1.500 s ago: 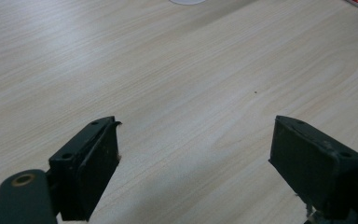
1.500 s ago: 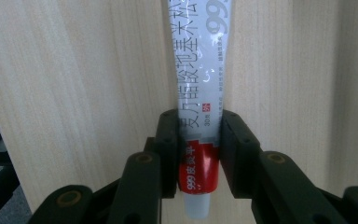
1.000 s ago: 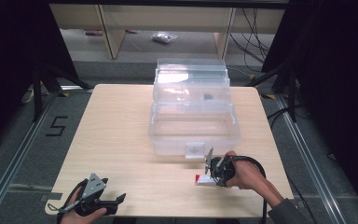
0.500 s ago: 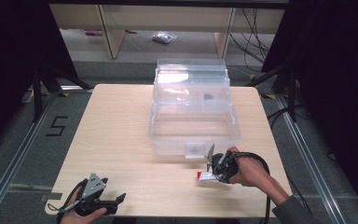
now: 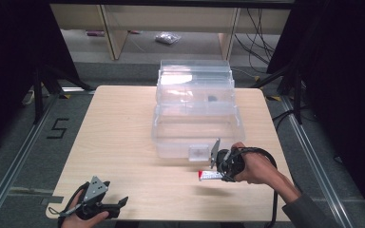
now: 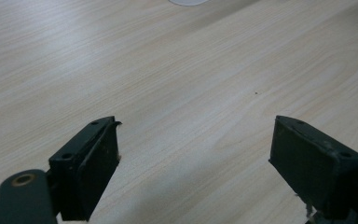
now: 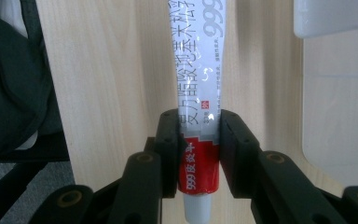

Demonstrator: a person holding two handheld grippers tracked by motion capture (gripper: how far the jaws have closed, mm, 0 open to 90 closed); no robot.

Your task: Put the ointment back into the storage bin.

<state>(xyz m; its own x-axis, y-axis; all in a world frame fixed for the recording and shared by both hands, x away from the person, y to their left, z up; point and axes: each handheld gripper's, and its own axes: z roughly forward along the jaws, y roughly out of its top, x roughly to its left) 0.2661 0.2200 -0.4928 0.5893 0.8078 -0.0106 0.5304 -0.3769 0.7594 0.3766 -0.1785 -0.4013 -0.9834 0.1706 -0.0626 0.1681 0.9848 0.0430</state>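
Note:
A white ointment tube [image 5: 208, 175] with a red end hangs level a little above the wooden table [image 5: 123, 137], its shadow below it. My right gripper [image 5: 217, 175] is shut on it just in front of the clear plastic box [image 5: 195, 121]. In the right gripper view both pads press on the tube [image 7: 200, 70] at its red band, and the right gripper [image 7: 199, 128] has the tube's cap end towards the camera. My left gripper [image 5: 120, 204] rests at the table's front left corner. In the left gripper view it [image 6: 193, 154] stands open over bare wood.
The clear box has a tiered lid and a white latch [image 5: 197, 152] on its front wall. A pale corner of the box [image 7: 335, 16] lies close to the tube's right. Shelves and cables stand beyond the table's far edge.
My right gripper has risen a little with the tube still in its jaws, and the tube now hangs off the table. The left gripper has not moved.

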